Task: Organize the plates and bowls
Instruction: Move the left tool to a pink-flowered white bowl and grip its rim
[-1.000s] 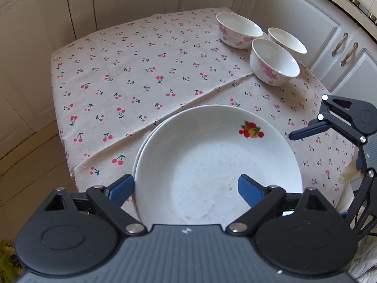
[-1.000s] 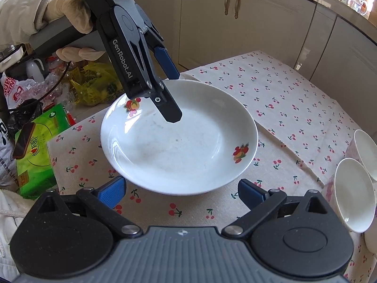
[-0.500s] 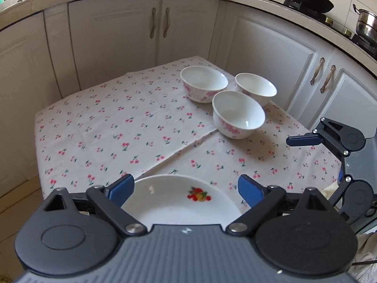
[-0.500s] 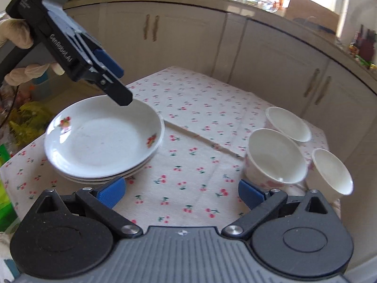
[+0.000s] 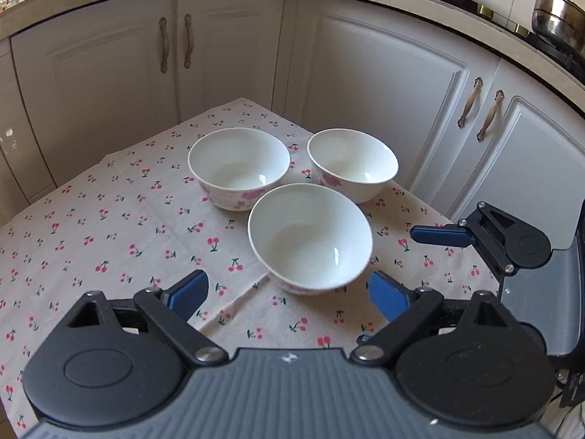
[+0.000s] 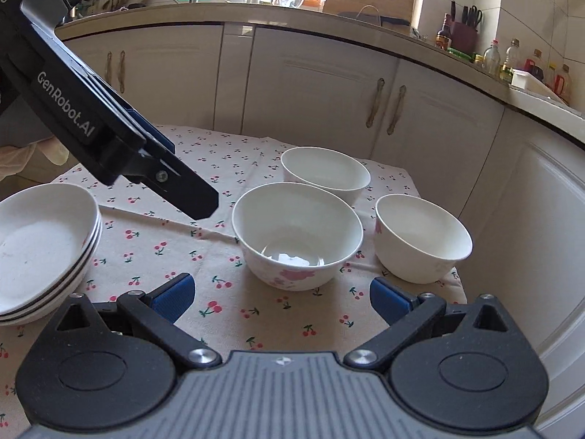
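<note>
Three white bowls with pink flowers stand close together on the cherry-print tablecloth [image 5: 109, 219]. The nearest bowl [image 5: 310, 245] sits just ahead of my left gripper [image 5: 289, 292], which is open and empty. Behind it are a back-left bowl [image 5: 239, 168] and a back-right bowl [image 5: 353, 162]. My right gripper [image 6: 281, 296] is open and empty too, a little short of the middle bowl [image 6: 296, 234]. A stack of white plates [image 6: 44, 248] rests at the left. The left gripper's fingers [image 6: 197, 201] hang above the cloth between the plates and the bowls.
White cabinet doors [image 5: 384, 109] stand close behind and to the right of the table. The bowl at the right [image 6: 422, 237] sits near the table's corner. One blue finger of the right gripper [image 5: 438, 236] juts in at the right of the left wrist view.
Both grippers have swung away from the plate stack toward the three bowls. The plates have dropped out of the left wrist view, and the bowls now sit larger and nearer in both views.
</note>
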Available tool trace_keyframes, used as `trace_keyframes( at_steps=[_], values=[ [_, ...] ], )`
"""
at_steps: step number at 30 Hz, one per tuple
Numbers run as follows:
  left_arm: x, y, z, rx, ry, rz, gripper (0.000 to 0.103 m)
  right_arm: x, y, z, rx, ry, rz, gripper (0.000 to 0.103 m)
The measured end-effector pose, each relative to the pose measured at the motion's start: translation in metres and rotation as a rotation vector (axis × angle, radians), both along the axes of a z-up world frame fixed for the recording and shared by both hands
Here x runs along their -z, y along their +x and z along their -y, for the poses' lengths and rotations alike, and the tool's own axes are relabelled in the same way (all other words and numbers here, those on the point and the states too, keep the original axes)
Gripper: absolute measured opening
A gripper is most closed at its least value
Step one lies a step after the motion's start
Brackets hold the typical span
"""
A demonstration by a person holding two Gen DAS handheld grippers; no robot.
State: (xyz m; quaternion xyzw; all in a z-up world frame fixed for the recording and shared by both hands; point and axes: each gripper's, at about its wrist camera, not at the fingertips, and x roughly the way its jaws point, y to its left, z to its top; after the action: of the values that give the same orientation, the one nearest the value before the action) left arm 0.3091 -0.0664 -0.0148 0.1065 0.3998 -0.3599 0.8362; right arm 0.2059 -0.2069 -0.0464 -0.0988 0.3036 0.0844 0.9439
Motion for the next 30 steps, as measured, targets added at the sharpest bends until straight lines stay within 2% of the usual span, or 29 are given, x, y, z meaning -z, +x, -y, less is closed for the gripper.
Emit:
trace_keyframes(
  at_steps=[10, 13, 17, 20, 30],
  values=[
    [0.027, 0.039, 0.040, 0.052, 0.029, -0.043, 0.092, 0.018, 0.026, 0.006, -0.014, 0.030, -0.029, 0.102],
    [0.032, 0.045, 0.045, 0.066, 0.024, -0.057, 0.088, 0.018, 0.031, 0.007, -0.024, 0.036, -0.022, 0.101],
    [0.037, 0.053, 0.051, 0.073, 0.021, -0.069, 0.079, 0.021, 0.038, 0.008, -0.026, 0.035, -0.029, 0.091],
    [0.039, 0.059, 0.052, 0.073, 0.009, -0.081, 0.078, 0.024, 0.042, 0.009, -0.026, 0.036, -0.034, 0.085],
    [0.041, 0.063, 0.053, 0.080, 0.002, -0.090, 0.077, 0.023, 0.038, 0.009, -0.030, 0.042, -0.026, 0.082]
  ],
)
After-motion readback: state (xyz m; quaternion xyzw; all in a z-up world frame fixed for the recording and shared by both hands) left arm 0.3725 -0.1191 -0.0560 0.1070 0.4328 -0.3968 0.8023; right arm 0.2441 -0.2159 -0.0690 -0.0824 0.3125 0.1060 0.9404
